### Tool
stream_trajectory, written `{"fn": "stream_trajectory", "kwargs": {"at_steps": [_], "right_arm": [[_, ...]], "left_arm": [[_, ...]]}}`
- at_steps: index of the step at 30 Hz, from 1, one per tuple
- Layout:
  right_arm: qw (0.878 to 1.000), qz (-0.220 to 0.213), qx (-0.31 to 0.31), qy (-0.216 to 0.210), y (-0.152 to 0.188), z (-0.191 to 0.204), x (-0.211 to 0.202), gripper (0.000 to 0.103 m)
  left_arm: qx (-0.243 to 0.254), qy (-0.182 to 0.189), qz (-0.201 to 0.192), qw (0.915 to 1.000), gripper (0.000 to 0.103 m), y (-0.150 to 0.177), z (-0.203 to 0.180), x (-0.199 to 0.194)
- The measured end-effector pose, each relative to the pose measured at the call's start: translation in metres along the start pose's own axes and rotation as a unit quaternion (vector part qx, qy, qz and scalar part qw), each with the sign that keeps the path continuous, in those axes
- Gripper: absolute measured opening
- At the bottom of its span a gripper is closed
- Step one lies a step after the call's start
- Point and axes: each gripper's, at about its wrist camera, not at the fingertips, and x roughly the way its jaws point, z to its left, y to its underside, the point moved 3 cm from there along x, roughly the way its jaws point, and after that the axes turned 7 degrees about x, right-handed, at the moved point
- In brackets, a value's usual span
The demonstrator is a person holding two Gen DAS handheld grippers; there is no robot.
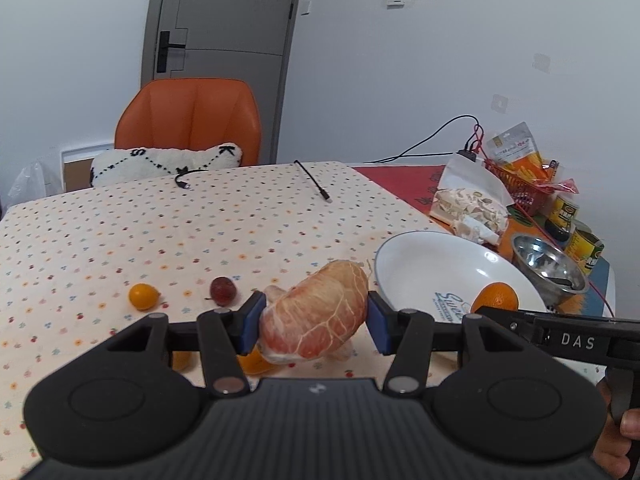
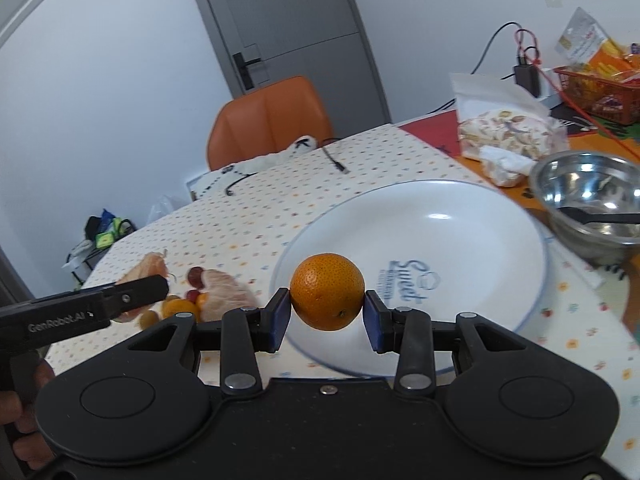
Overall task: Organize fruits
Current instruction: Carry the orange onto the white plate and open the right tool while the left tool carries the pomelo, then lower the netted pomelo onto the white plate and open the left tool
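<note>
Nearest the left wrist camera, the left gripper (image 1: 316, 322) pinches a peeled grapefruit segment (image 1: 316, 312), pink with white pith, its blue pads pressed against both ends so the piece hangs lifted above the tabletop (image 1: 100, 232). On the dotted cloth to its left lie a small yellow fruit (image 1: 143, 296) and, just right of that, a dark red fruit (image 1: 222, 290); more orange pieces (image 1: 256, 362) show under the gripper, partly hidden. Behind the tabletop stands an orange chair (image 1: 192, 120) with a white cushion (image 1: 168, 162), and a black cable (image 1: 312, 180) lies on the cloth. To the right sits a white plate (image 1: 432, 264) with blue lettering, then a steel bowl (image 1: 548, 268), a bag of snacks (image 1: 468, 204), a red basket (image 1: 520, 184) and cans (image 1: 580, 244) at the far right edge.

Seen from the right wrist camera, the right gripper (image 2: 326, 314) pinches a round orange (image 2: 327, 291) between its blue pads, held in the air at the near left rim of the plate (image 2: 440, 236). At the left edge, the other gripper's black body crosses in front of the grapefruit segment (image 2: 150, 266), and a cluster of small fruit and another peeled grapefruit piece (image 2: 228, 292) lie on the cloth just left of the orange. A person's hand (image 2: 20, 420) shows at the lower left corner.
</note>
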Motion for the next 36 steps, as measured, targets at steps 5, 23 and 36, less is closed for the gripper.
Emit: {"fn": "stream_trajectory", "kwargs": {"at_steps": [5,23,36], "right_arm": [[1.000,-0.002,-0.001,0.020,-0.001,-0.011,-0.005,0.037],[0.999,0.000,-0.002,0.046,-0.002,-0.031,-0.010,0.039],[0.999,-0.019,0.003,0.042,-0.007,-0.045,-0.025,0.042]], "left_arm": [[0.007,0.017,-0.002,0.9998,0.052,-0.004,-0.015,0.009],[0.031,0.051,0.003,0.9982,0.052,-0.016,-0.058,0.040],[0.044,0.072,0.014,0.9963,0.053,-0.018,-0.084,0.055]]}}
